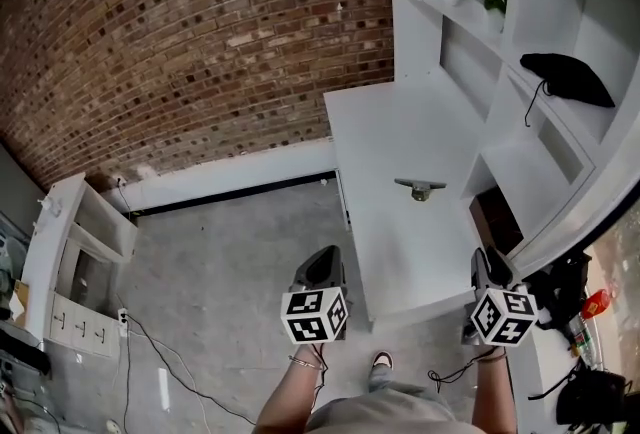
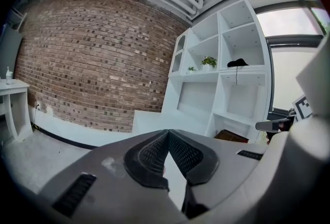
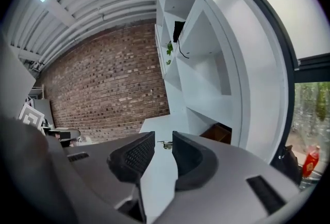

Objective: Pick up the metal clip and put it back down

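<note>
The metal clip (image 1: 420, 188) lies on the white table (image 1: 400, 122), midway along and nearer its right edge, beside the shelving (image 1: 545, 12). The left gripper (image 1: 322, 262) — jaws pressed tip to tip, empty — hangs just off the near left corner. The right gripper (image 1: 489, 262) — jaws parted, holding nothing — hovers at the near right corner.

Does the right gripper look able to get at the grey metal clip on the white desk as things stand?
Probably yes: the right gripper has open jaws, and the grey metal clip lies alone ahead on the white desk, nothing between.
</note>
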{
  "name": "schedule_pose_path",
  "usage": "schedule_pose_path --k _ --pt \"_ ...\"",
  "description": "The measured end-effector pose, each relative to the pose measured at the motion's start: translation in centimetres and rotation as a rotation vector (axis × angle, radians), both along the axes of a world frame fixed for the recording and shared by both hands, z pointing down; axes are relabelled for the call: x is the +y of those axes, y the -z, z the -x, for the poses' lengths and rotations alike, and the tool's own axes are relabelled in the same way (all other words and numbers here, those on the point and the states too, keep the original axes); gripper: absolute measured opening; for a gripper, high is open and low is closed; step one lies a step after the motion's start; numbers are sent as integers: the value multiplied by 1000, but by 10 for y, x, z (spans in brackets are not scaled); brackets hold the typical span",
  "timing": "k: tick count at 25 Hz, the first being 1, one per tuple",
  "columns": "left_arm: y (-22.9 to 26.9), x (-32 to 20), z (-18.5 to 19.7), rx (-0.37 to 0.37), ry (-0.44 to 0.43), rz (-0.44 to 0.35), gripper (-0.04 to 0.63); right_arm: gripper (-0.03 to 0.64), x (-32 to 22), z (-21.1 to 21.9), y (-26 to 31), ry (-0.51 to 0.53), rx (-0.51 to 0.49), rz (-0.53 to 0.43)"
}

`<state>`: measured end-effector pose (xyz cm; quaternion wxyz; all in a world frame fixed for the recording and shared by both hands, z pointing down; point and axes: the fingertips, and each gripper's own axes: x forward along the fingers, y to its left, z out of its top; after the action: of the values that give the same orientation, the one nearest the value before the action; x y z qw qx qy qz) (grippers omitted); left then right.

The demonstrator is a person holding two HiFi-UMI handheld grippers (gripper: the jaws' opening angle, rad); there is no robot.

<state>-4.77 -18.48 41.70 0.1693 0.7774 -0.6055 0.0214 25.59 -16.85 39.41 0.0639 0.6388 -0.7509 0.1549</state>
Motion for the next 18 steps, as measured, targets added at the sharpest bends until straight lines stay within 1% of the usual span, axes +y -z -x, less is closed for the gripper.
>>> schedule_pose_path --k 4,8,14,18 --pt "4 -26 2 -15 35 8 11 107 -36 -2 -8 36 -7 23" --pt "0 -42 7 -15 65 27 11 107 -62 3 -19 66 -18 44" --pt "-23 -63 8 -17 51 73 11 107 -87 11 -40 84 -5 84" --pt "-25 -85 6 -22 35 72 11 107 -107 16 -42 94 2 91"
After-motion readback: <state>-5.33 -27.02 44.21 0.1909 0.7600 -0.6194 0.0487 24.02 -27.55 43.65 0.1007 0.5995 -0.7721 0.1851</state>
